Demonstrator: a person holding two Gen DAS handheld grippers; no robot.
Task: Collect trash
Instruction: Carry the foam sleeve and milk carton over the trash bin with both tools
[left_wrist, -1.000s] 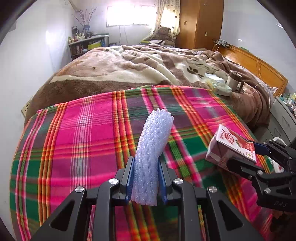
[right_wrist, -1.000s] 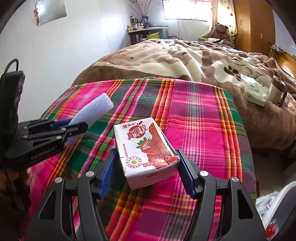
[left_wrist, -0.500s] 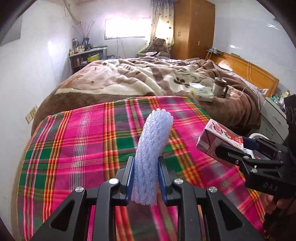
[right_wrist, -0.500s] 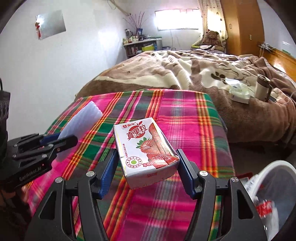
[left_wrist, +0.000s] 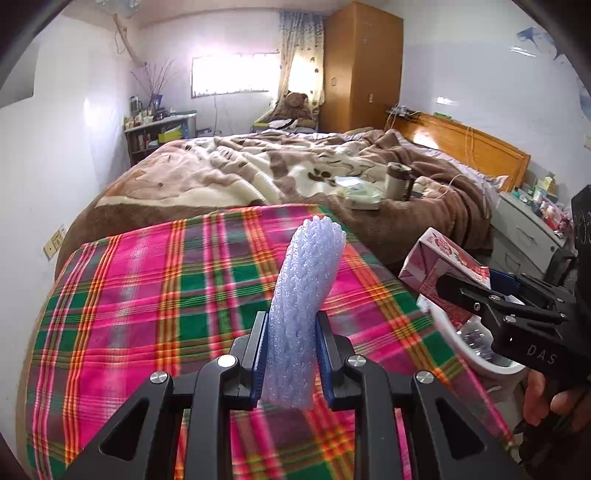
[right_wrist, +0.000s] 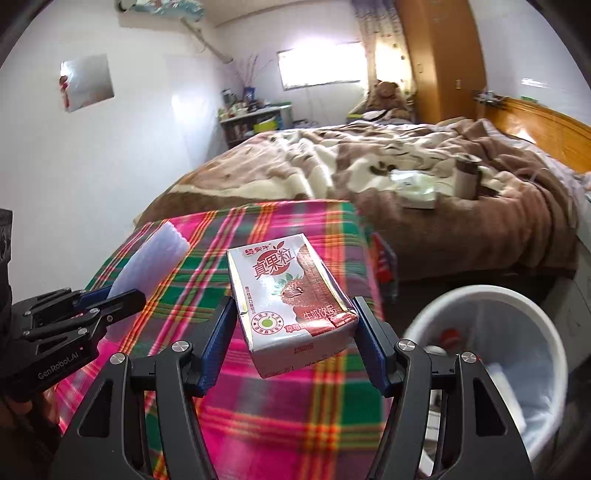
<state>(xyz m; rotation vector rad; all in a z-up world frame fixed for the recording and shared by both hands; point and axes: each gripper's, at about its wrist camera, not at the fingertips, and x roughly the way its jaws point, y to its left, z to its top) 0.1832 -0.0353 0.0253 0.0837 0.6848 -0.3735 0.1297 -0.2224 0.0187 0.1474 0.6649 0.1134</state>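
Jaws, left wrist view: my left gripper (left_wrist: 290, 354) is clamped tight on a pale lilac ribbed foam-net sleeve (left_wrist: 303, 306), which stands up between the blue pads, held clear above the pink-and-green plaid blanket (left_wrist: 147, 295). Entry two, same view: my right gripper (left_wrist: 476, 291) at the right edge, clamped on a red-and-white strawberry milk carton (left_wrist: 443, 266). Below it, only a slice of the white round waste bin (left_wrist: 476, 358) shows; its contents are hard to read beyond something clear and crumpled. A hand (left_wrist: 546, 398) sits under the right tool.

Right wrist view: jaws closed on the carton (right_wrist: 291, 302) across its width, carton tilted, held over the blanket's (right_wrist: 332, 424) edge. The bin (right_wrist: 517, 306) lies low right, near but not under the carton; some rubbish is already in it, blurred. Left gripper (right_wrist: 110, 295) with the foam sleeve (right_wrist: 151, 258) at far left.

Status, my judgement: two pieces picked, neither dropped yet. No further litter visible on the plaid. The bin's base is cut off.
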